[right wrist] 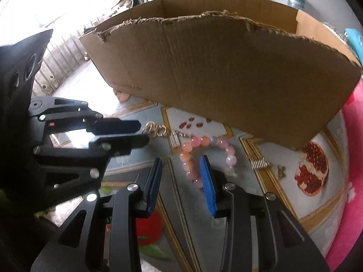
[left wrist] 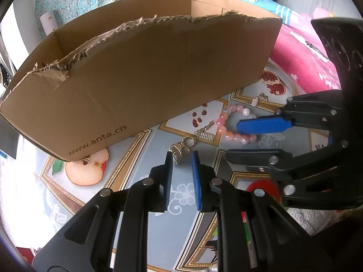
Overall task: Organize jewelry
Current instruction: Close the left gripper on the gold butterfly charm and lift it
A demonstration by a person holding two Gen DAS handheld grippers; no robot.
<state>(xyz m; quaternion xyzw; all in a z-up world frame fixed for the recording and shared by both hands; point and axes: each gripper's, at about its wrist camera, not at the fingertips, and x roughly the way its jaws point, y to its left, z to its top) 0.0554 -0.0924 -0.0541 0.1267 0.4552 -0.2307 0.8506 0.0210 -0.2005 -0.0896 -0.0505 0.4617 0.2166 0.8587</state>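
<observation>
A brown cardboard box [left wrist: 140,72] with torn rims stands on a fruit-patterned cloth; it also shows in the right wrist view [right wrist: 226,72]. In front of it lie a pink bead bracelet [left wrist: 224,125] [right wrist: 190,158], a gold ring piece [left wrist: 181,147] [right wrist: 156,130], and silver clasp pieces [left wrist: 205,133] [right wrist: 175,139]. My left gripper [left wrist: 181,156] is open, its tips just short of the gold piece. My right gripper [right wrist: 181,161] is open, with part of the bracelet between its fingers. It enters the left wrist view from the right [left wrist: 231,139].
More small silver and gold pieces [right wrist: 261,164] [left wrist: 255,100] lie to the right near a pomegranate print [right wrist: 313,170]. A pink pillow [left wrist: 301,61] borders the cloth on the right. The box's tall front wall blocks the far side.
</observation>
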